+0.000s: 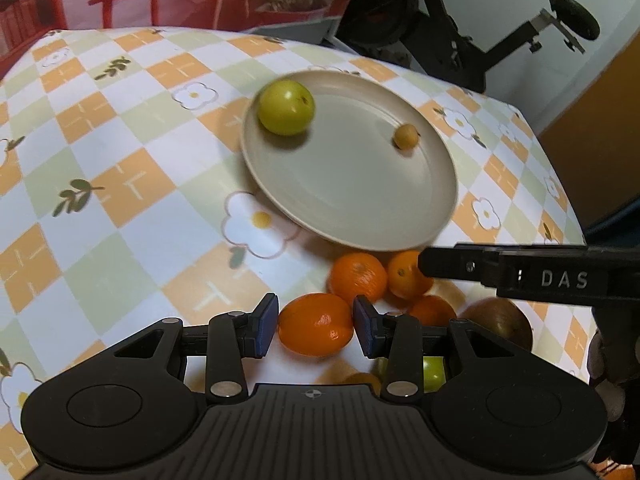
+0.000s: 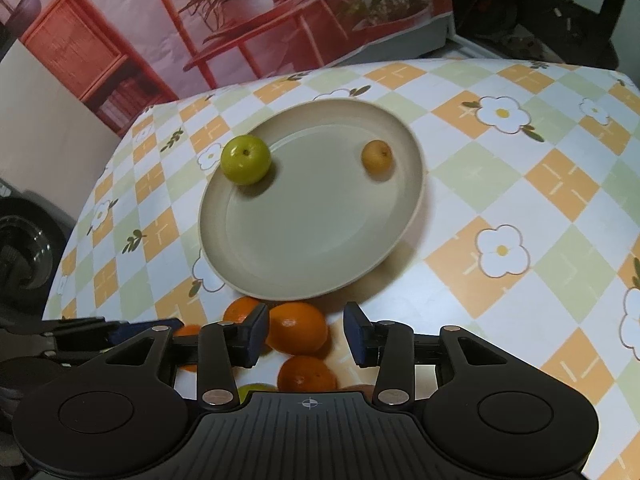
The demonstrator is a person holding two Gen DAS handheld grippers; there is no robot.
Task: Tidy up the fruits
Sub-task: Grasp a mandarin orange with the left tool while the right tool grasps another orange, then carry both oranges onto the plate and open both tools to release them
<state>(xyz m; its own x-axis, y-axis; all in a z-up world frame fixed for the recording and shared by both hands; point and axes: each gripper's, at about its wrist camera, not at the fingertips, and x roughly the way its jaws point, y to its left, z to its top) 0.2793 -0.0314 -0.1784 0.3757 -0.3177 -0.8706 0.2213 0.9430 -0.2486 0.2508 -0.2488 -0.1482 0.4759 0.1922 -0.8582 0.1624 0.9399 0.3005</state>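
Note:
A beige plate [image 1: 344,188] [image 2: 304,224] holds a green round fruit [image 1: 286,108] [image 2: 245,159] and a small tan fruit [image 1: 406,136] [image 2: 377,155]. A cluster of oranges lies on the cloth just in front of it. My left gripper [image 1: 316,323] is shut on one orange [image 1: 316,330], both blue pads against its sides. My right gripper [image 2: 306,330] stands open around another orange [image 2: 297,328]; the left pad touches it and the right pad stands clear. In the left wrist view the right gripper's tip [image 1: 426,264] is at that orange [image 1: 406,276].
More oranges [image 1: 358,278] [image 2: 306,374], a brown fruit [image 1: 500,318] and a green fruit [image 1: 434,372] crowd under the grippers. The checkered flower tablecloth [image 2: 500,184] ends at the right and far edges. Black exercise equipment [image 1: 480,32] stands behind the table.

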